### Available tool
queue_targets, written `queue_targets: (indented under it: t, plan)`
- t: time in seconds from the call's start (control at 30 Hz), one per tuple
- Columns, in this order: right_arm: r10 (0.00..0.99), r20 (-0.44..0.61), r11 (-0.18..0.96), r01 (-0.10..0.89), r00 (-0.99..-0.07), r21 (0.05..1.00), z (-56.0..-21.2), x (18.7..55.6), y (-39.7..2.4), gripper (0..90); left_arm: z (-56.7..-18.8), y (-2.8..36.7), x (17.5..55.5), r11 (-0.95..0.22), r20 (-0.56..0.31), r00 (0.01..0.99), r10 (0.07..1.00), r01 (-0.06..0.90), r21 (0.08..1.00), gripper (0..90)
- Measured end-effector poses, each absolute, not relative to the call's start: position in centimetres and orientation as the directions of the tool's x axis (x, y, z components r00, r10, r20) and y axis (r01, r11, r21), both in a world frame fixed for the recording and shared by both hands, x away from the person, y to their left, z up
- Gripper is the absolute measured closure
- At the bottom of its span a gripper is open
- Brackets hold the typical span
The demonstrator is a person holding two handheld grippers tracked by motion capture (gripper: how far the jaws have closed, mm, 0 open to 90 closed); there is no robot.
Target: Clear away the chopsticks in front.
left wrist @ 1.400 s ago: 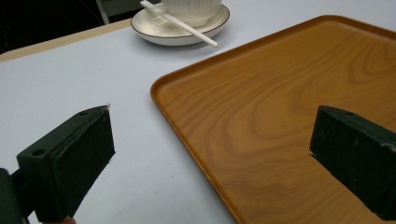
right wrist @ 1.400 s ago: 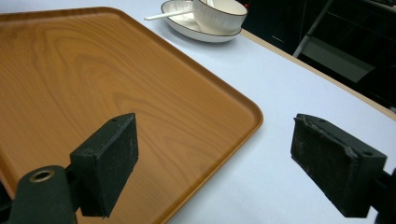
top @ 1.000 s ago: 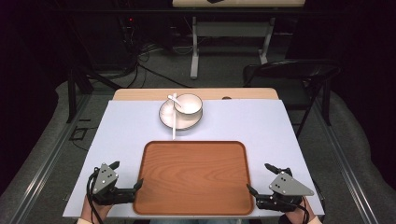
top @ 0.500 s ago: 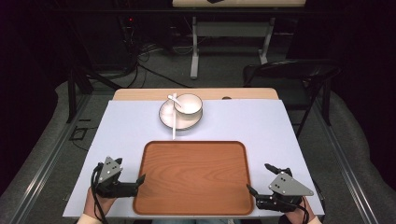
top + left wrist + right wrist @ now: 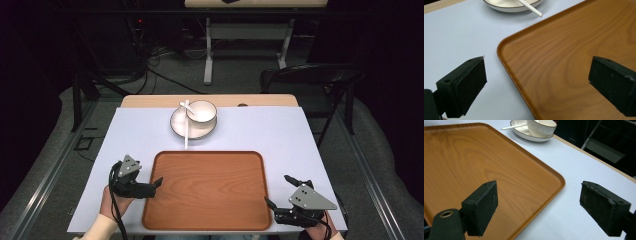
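**Both grippers flank the wooden tray, jaws apart**

High view: the wooden tray (image 5: 207,187) lies on the white table (image 5: 280,135). The left gripper (image 5: 152,184) reaches over its left rim; the right gripper (image 5: 280,197) sits off its near right corner.

Left gripper view: jaws wide apart, straddling the tray's rim (image 5: 510,72).

Right gripper view: jaws apart, spanning the tray's corner (image 5: 559,182).

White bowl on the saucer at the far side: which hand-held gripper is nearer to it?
Left. The left hand-held gripper sits at the brown wooden tray's left edge, diagonally below the white bowl; the right hand-held gripper is at the tray's near right corner, farther off.
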State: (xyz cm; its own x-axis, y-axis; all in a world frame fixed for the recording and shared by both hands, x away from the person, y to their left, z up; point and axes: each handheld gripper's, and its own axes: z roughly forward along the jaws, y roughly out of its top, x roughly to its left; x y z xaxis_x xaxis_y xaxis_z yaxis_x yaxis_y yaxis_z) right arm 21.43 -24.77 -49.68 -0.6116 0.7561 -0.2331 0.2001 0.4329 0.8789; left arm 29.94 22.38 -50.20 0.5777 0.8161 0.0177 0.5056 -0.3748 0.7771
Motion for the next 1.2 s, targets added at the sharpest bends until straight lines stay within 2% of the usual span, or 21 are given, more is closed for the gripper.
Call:
queue_targets:
  t: [0.37,0.63,1.2]
  plan:
    - [0.750,-0.240,0.444,0.200,-0.616,0.874,-49.7,21.4,-24.6,14.3,-49.0,21.7,33.3,-0.372,0.028,0.551,0.834,0.525,0.765,1.6]
    - [0.752,-0.235,0.439,0.202,-0.616,0.875,-49.7,21.4,-24.7,14.3,-48.1,20.5,37.4,-0.344,-0.005,0.534,0.846,0.552,0.759,0.7]
    - [0.746,-0.239,0.445,0.199,-0.621,0.873,-49.7,21.4,-24.6,14.3,-46.8,18.6,45.1,-0.312,-0.014,0.470,0.882,0.607,0.731,0.4]
